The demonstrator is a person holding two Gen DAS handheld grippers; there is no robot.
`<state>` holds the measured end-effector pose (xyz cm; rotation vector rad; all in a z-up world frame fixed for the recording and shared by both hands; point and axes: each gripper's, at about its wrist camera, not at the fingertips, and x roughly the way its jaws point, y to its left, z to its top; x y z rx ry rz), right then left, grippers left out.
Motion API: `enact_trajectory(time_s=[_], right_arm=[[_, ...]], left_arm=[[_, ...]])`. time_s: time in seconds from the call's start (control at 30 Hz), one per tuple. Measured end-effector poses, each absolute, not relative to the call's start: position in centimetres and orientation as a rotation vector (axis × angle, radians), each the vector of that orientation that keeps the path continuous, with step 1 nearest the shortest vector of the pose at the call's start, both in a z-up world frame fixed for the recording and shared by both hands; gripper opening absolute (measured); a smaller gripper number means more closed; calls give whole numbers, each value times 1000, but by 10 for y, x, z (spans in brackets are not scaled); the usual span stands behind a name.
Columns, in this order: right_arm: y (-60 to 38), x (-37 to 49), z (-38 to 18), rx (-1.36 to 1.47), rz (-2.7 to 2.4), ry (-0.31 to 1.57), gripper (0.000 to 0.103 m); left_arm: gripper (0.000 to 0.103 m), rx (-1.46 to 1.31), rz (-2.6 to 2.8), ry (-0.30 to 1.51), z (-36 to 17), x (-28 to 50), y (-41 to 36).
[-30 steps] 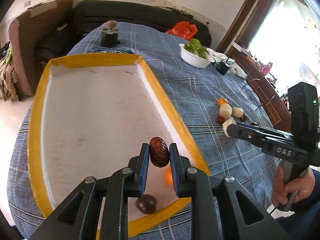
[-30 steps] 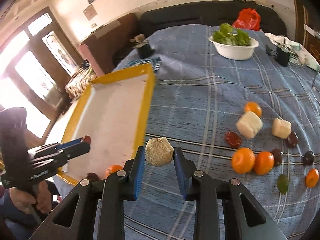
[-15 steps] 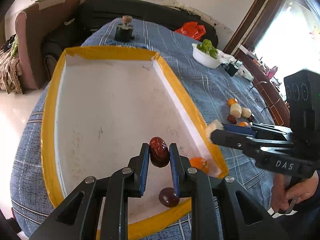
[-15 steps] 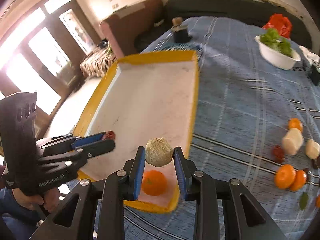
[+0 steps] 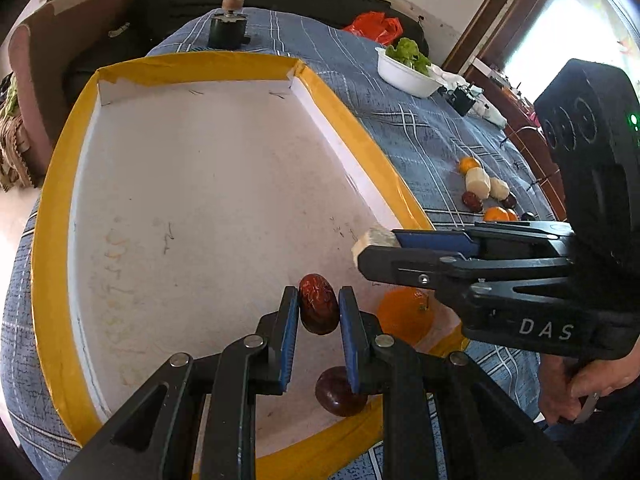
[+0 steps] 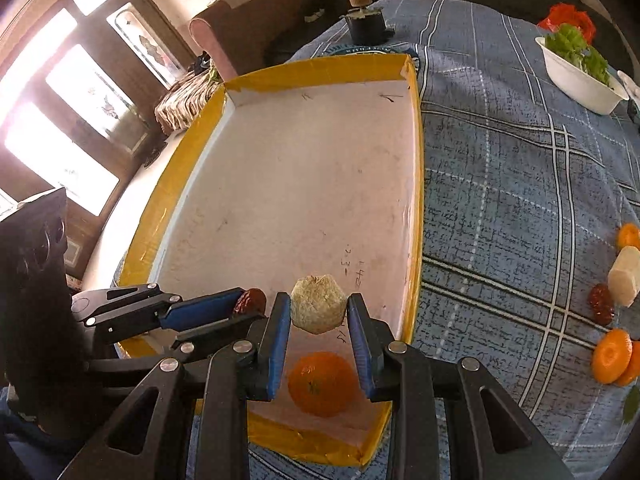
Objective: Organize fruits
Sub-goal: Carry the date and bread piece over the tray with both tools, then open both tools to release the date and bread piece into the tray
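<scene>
A: Around me, what is lying where?

B: The white tray with the yellow rim (image 5: 60, 240) is sitting on the blue checked tablecloth (image 6: 520, 200). An orange (image 6: 322, 384) and a dark plum (image 5: 340, 396) are lying at its near end. Loose fruit (image 5: 486, 196) is lying on the cloth off to the side, well apart from the tray, and a white bowl of greens (image 6: 580, 76) is standing at the far end.

A: Anything in the way or hard to read?

B: My right gripper (image 5: 362, 248) is crossing in front of the orange in the left view. My left gripper (image 5: 319, 310) is partly covering the plum. The small loose pieces are too small for me to name.

A: Pose and jaws?

B: Both are tilting down over the tray's near end, side by side. My left jaws are pinching a red date (image 5: 319, 304); my right jaws are gripping a pale, rough-faced chunk (image 6: 318, 303) directly above the orange. A hand (image 5: 592, 384) is gripping the right handle.
</scene>
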<state>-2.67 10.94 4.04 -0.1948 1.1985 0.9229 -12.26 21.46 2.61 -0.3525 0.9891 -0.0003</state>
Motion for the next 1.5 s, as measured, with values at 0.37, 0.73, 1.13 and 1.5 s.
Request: enact_trajectory(time_s=[0.37, 0.73, 1.13, 1.5], right_arm=[[118, -23, 33, -207, 937, 1210, 33], [112, -20, 35, -184, 942, 1210, 35], [61, -17, 71, 8, 926, 1117, 35], [-27, -4, 81, 181, 751, 1095, 35]], left_arm=[[20, -340, 12, 1007, 23, -120, 214], [20, -352, 15, 1014, 24, -124, 215], [43, -345, 26, 958, 46, -121, 211], [44, -281, -80, 942, 61, -104, 165]])
